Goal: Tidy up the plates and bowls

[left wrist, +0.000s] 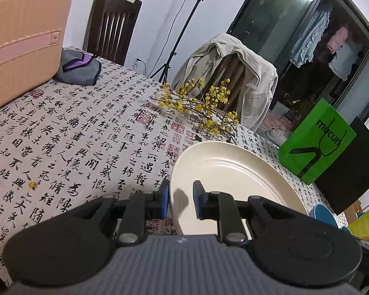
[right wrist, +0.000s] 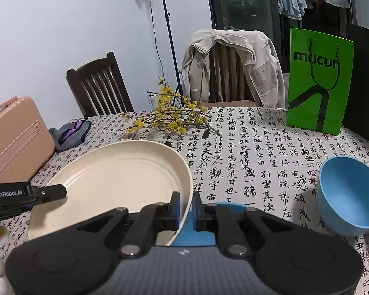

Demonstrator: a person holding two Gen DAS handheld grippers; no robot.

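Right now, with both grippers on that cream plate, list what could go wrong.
1. Each gripper, left and right, pinches only the thin rim of the cream plate, at opposite edges; uneven motion could twist it loose.
2. Something blue lies just under the plate's near edge; lowering here may knock it.
3. The flower branches and the blue bowl sit close by on the table; a wide swing could sweep them.

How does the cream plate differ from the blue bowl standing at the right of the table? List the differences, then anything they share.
The cream plate is wide and shallow; the blue bowl is narrower and deep. The plate is gripped at its rim by the left gripper and the right gripper; the bowl stands free. Both are plain, empty and matte.
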